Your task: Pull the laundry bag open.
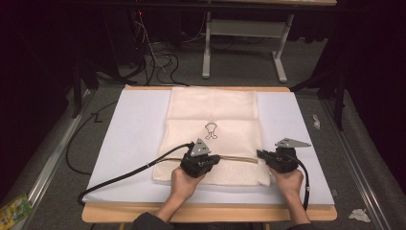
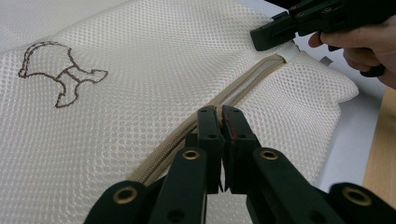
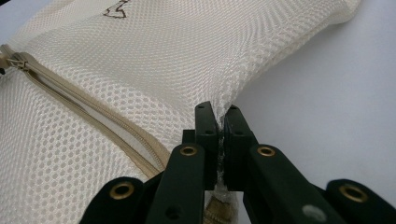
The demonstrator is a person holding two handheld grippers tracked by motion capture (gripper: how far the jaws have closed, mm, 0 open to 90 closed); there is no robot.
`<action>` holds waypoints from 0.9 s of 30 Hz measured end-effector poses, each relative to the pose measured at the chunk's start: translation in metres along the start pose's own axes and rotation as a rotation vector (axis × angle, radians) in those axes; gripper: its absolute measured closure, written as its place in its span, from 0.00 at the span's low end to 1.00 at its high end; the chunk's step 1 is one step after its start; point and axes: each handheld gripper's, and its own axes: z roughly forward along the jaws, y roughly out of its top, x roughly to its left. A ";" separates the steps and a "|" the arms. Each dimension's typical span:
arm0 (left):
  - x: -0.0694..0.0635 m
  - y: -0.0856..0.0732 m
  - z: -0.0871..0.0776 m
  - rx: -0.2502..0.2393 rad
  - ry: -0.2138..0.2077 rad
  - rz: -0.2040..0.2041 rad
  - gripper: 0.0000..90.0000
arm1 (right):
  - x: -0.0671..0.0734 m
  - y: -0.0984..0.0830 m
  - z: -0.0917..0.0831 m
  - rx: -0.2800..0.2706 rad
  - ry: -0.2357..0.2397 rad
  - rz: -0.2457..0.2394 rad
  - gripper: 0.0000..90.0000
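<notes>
Cream mesh laundry bag (image 1: 210, 115), zipped, laid flat on white sheet (image 1: 134, 129). Zip pull (image 2: 219, 122) is clamped by left gripper (image 1: 210, 160); bag's edge is pinched by right gripper (image 1: 261, 154).

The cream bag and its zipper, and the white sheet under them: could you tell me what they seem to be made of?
The bag looks like soft synthetic mesh fabric: a regular grid of small holes, matte, puckering where the right hand-held gripper pinches it. The zipper seems a fine coil, probably plastic, on beige woven tape. The sheet is smooth, flat and matte, perhaps paper or foam board; the pictures leave that open.
</notes>
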 end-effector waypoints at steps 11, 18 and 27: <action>0.000 -0.001 -0.002 -0.005 -0.002 -0.002 0.97 | 0.000 0.001 -0.001 -0.001 0.000 0.000 0.98; 0.002 -0.002 -0.005 -0.010 0.001 -0.004 0.97 | 0.000 0.001 -0.001 -0.004 -0.002 -0.002 0.98; 0.005 -0.003 -0.010 -0.014 0.006 -0.009 0.97 | 0.001 0.002 -0.001 0.000 -0.008 -0.007 0.98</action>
